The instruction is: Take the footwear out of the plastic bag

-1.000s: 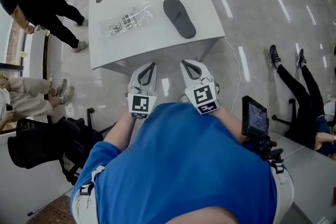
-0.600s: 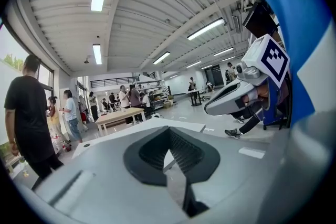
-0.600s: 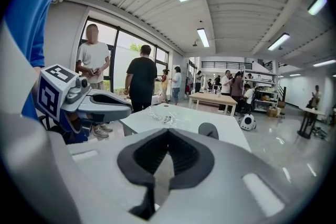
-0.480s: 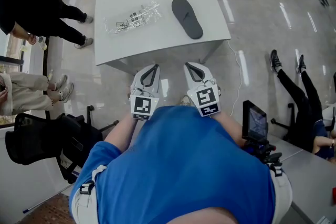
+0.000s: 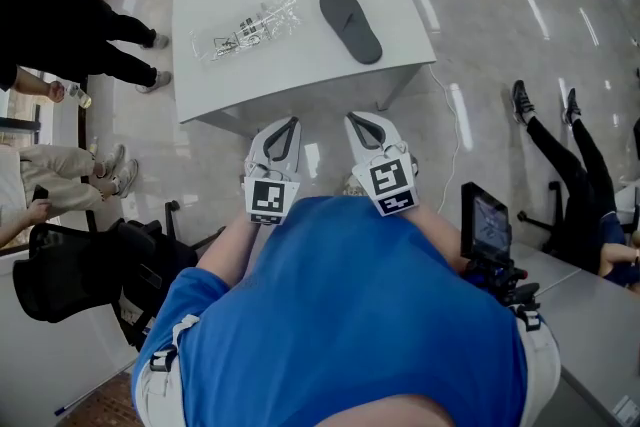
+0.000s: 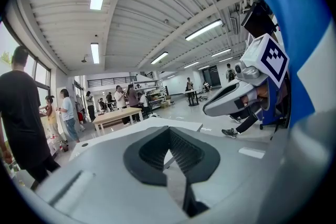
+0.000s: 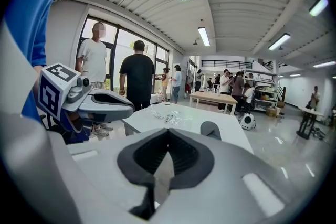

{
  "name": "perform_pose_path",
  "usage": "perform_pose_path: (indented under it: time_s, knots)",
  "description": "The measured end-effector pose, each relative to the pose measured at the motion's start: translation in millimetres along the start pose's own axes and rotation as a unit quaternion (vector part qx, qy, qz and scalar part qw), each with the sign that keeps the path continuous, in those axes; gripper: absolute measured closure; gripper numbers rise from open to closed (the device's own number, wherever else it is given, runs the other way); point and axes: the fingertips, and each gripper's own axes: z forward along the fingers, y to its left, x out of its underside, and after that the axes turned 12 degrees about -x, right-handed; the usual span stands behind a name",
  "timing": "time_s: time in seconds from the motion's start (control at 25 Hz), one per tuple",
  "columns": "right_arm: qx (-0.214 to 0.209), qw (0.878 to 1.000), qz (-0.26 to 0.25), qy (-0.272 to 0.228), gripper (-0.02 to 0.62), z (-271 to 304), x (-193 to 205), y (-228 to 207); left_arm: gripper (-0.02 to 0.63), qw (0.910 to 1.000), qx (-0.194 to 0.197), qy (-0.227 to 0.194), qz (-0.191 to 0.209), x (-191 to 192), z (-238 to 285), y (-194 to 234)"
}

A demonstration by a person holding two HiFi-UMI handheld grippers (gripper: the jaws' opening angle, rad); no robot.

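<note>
glossy floor shows beneath the left gripper [image 5: 288,125] and right gripper [image 5: 354,121], both pressed together, empty, held at the chest, likely because the job looks done. further up on the table [image 5: 300,75], the slipper [image 5: 350,23] lies upper centre, apart from the bag [image 5: 245,27], which seems empty.

Dark grey flip-flop [image 5: 350,23]. White table [image 5: 300,80]. Clear plastic bag [image 5: 245,30] with small black printed marks. The left gripper [image 5: 291,122] and right gripper [image 5: 351,117] are pale grey with black lining, and their marker cubes [image 5: 268,198] show black-and-white square patterns. The person's shirt [image 5: 340,315] is bright blue. The floor [image 5: 480,35] is glossy pale grey with white light streaks.
</note>
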Motion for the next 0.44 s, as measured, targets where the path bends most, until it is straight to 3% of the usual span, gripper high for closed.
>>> perform_pose_path:
  time_s: [0.44]
  knots:
    - [0.000, 1.000, -0.006, 0.007, 0.592, -6.9, -0.7, -1.7, 0.600, 1.0000, 0.007, 0.001, -0.004, -3.5, 3.0, -7.6]
